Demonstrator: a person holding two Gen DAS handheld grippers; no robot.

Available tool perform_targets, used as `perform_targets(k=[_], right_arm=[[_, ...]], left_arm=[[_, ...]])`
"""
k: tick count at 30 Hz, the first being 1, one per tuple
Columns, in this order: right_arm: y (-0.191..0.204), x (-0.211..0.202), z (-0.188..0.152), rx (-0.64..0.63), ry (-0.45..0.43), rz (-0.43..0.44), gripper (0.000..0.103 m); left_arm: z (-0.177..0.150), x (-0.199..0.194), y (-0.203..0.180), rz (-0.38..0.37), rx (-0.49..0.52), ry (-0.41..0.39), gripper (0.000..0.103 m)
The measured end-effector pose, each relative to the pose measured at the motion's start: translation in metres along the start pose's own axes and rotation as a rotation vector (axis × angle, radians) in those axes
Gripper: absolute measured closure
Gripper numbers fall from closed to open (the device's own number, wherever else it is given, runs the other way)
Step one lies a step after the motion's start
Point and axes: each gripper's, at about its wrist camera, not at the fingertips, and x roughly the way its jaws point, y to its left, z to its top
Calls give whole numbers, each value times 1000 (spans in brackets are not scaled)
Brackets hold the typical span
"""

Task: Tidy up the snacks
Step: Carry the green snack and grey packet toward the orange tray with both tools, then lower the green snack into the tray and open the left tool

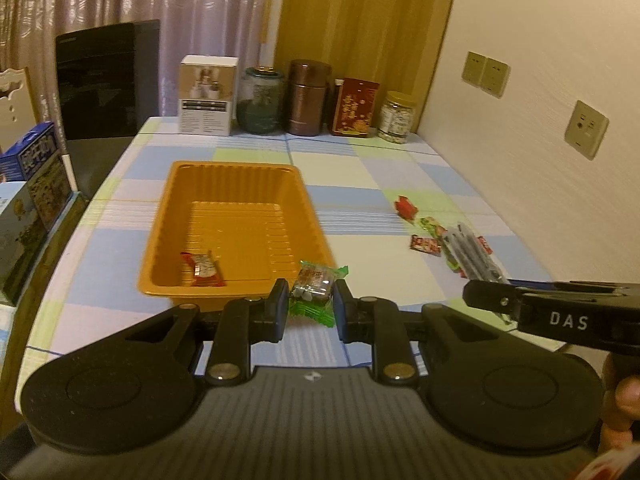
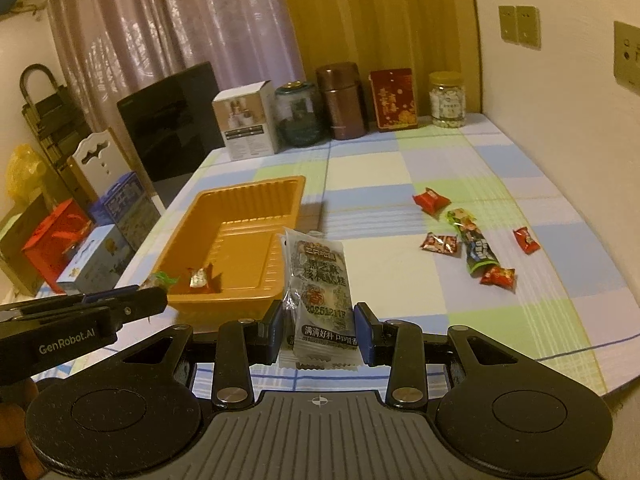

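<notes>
You hold light, crinkly, slippery packets, the left gripper (image 1: 310, 306) pinching a green-wrapped candy (image 1: 314, 282) and the right gripper (image 2: 318, 330) a grey sachet (image 2: 320, 292), both near the orange tray (image 1: 236, 184); grip mid-body, never the flimsy sealed ends.

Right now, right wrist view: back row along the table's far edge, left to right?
White box → dark glass jar → brown canister → red box → clear jar with yellow lid.
</notes>
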Motion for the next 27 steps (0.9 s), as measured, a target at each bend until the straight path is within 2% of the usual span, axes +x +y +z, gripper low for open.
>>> perform_targets(k=[11, 27], right_arm=[[26, 10, -1, -38, 13, 27, 66], [38, 25, 0, -59, 32, 52, 66]], left_arm=[[-1, -11, 27, 37, -43, -12, 82], [0, -9, 44, 68, -72, -13, 82]])
